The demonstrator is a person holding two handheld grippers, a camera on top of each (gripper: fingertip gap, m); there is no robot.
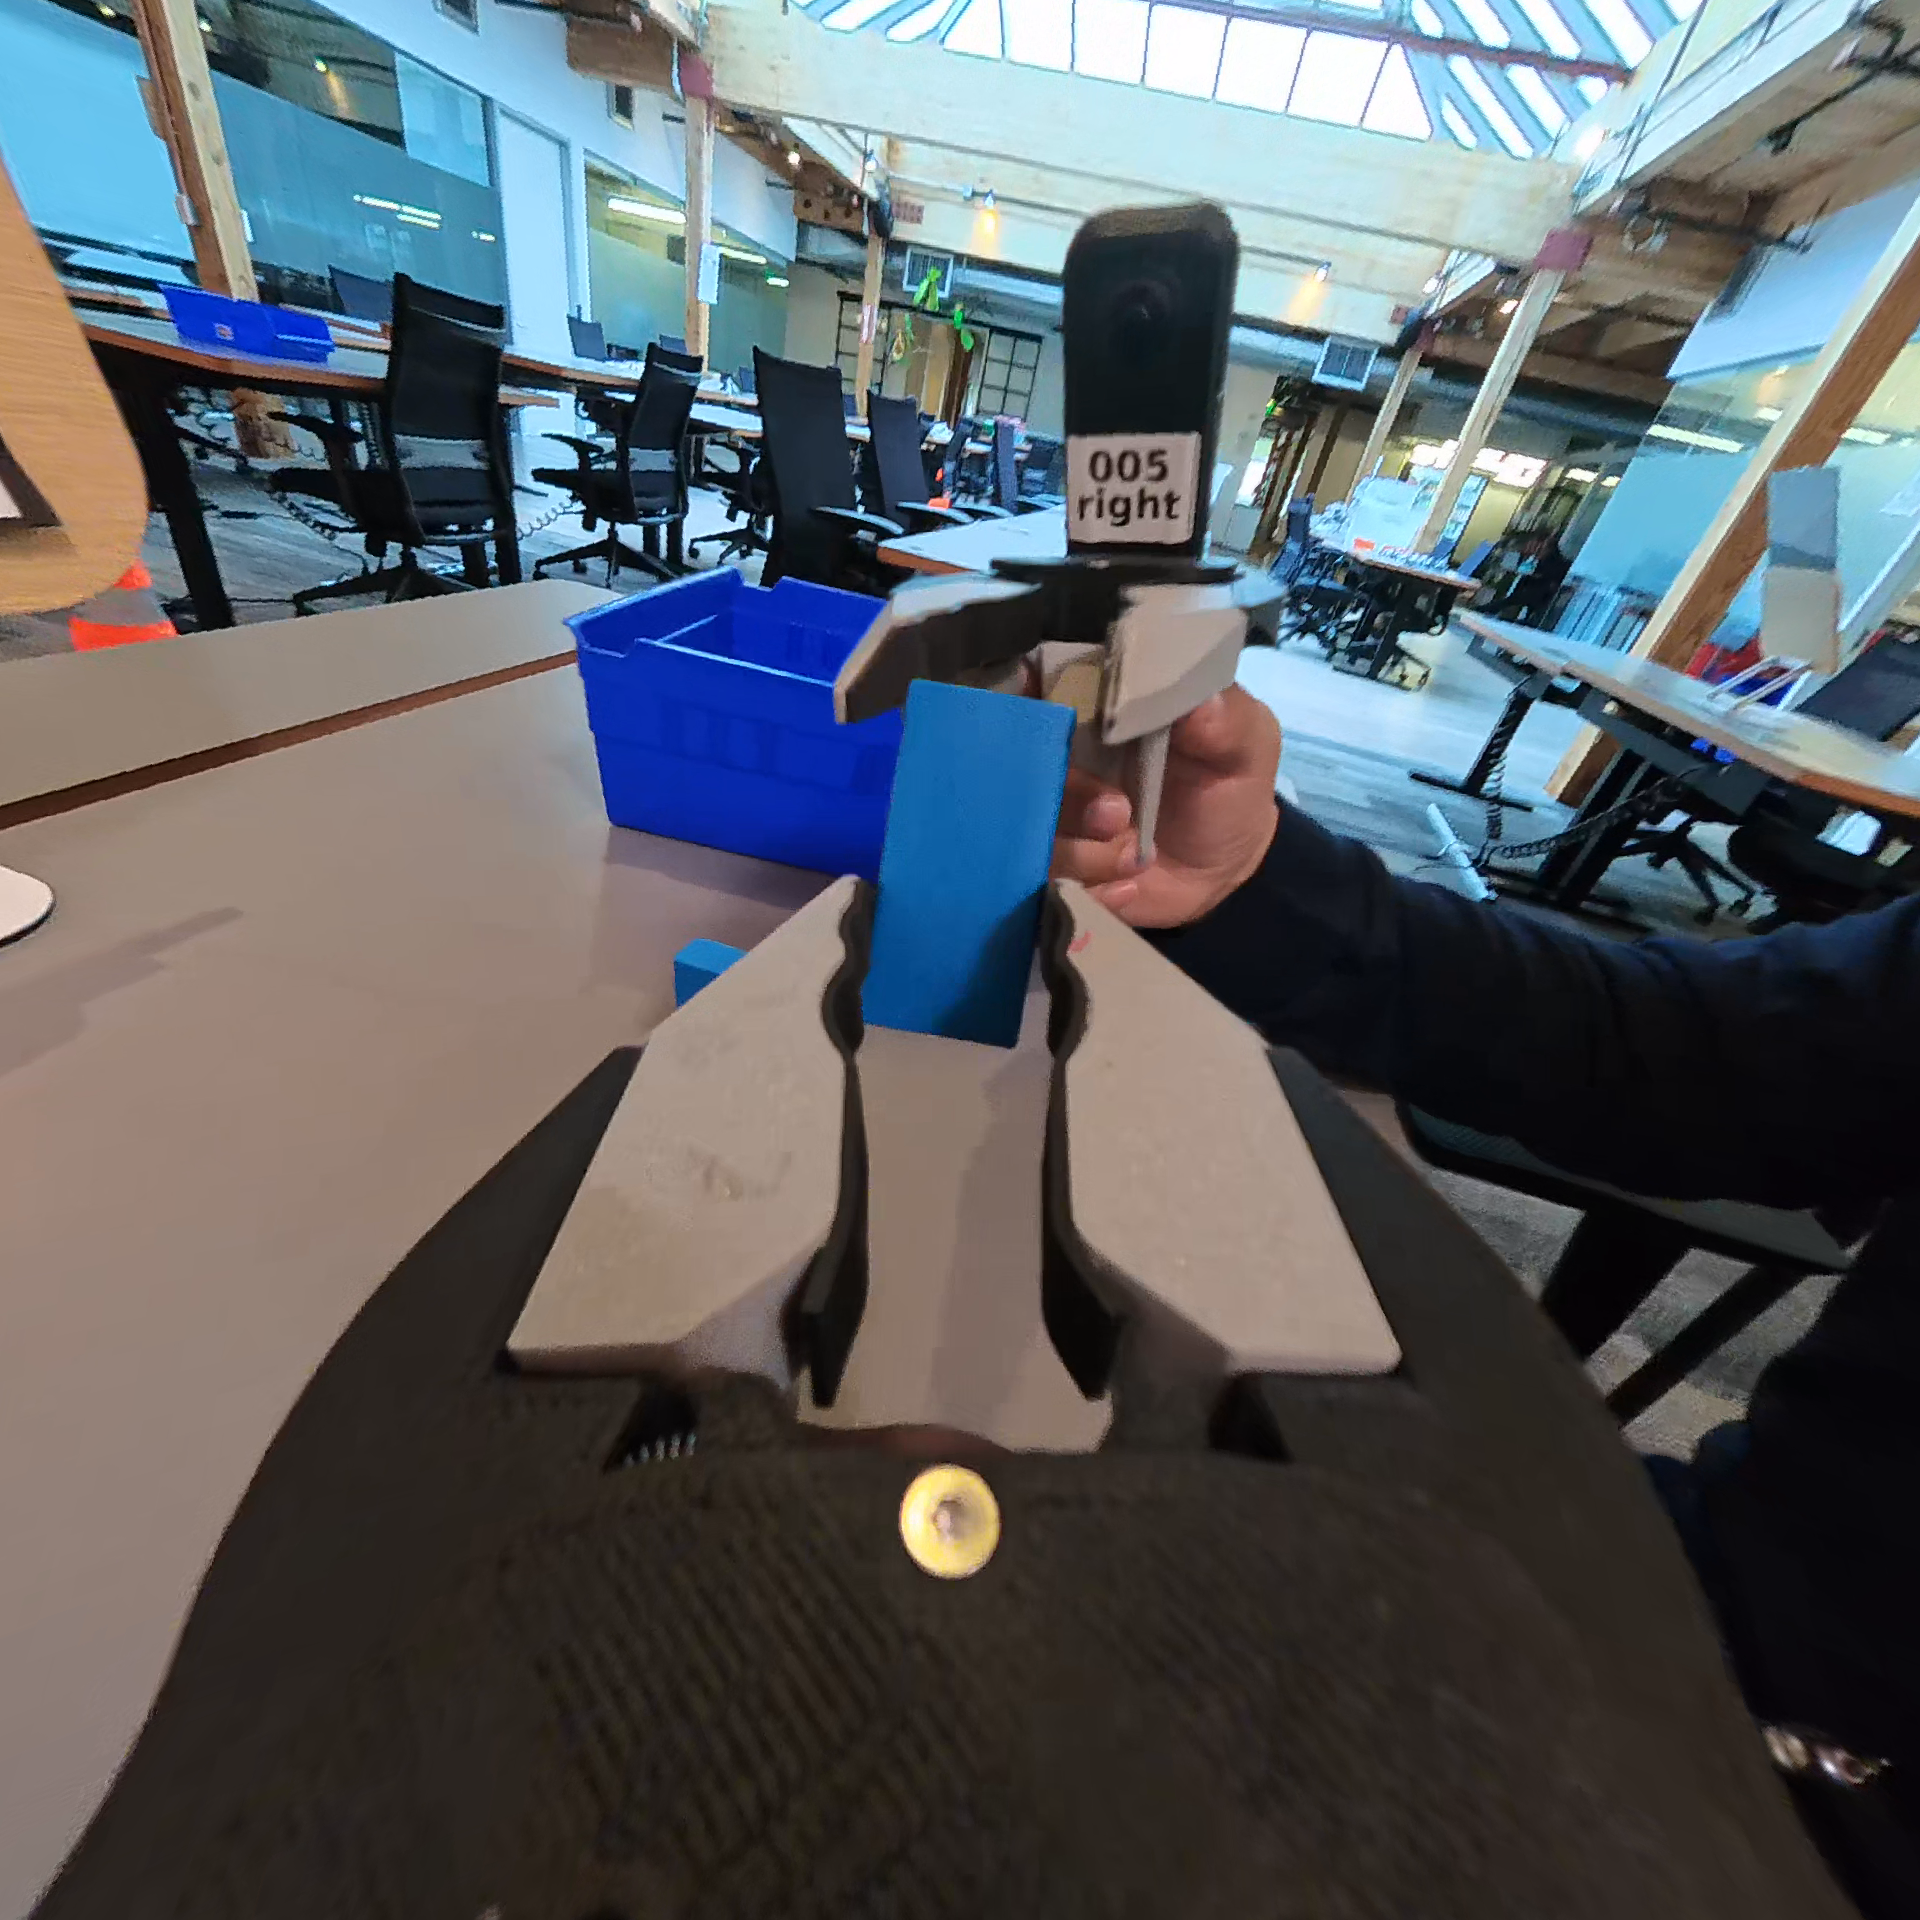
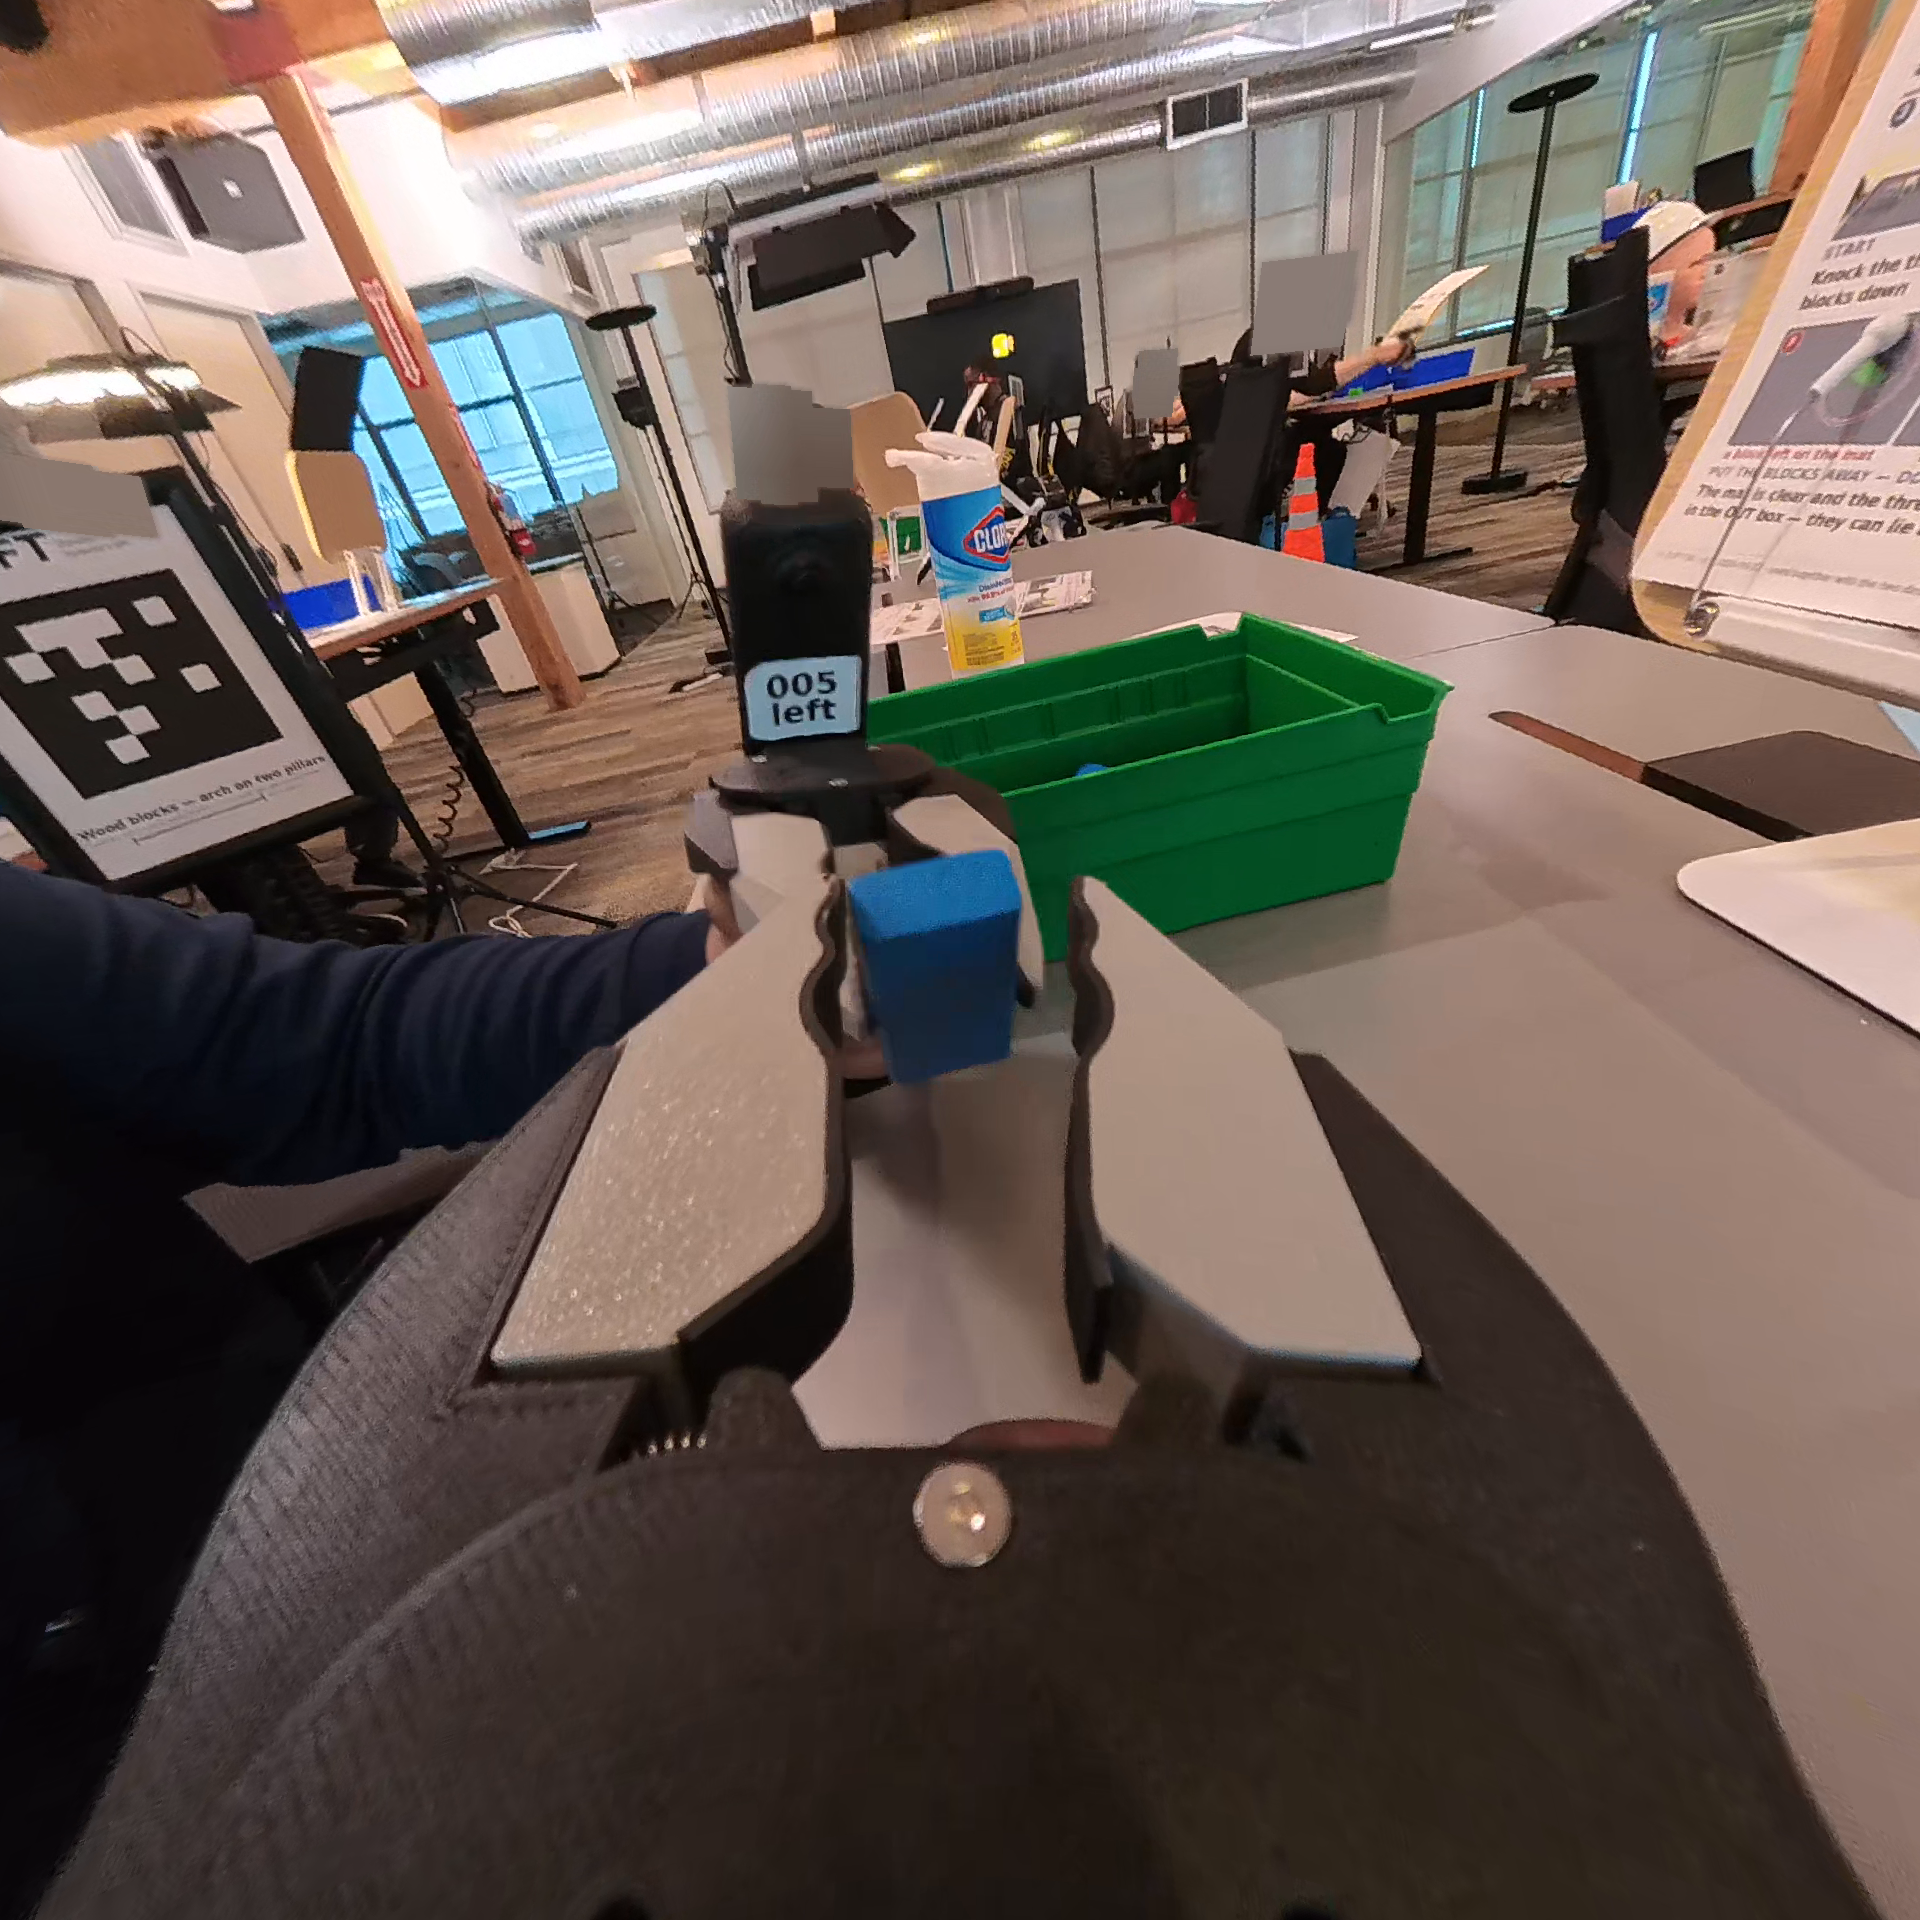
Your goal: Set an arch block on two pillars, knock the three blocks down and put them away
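Only the right wrist view shows the green bin (image 2: 1226,831), beyond the blue block (image 2: 940,966)

1. I see a plain blue pillar block (image 1: 961,883), matte, with no pattern.
2. A second blue block (image 1: 707,964) peeks out beside my left claw (image 1: 951,940).
3. Both claws have grey fingers (image 1: 727,1122) with black inner pads on a black ribbed body; the right claw (image 2: 951,961) looks the same.
4. The bin (image 1: 727,727) is a solid bright blue.
5. The other bin (image 2: 1195,821) is a solid green.
6. The bench (image 1: 312,1039) is flat grey.
7. The sleeve (image 1: 1558,1008) is dark navy.
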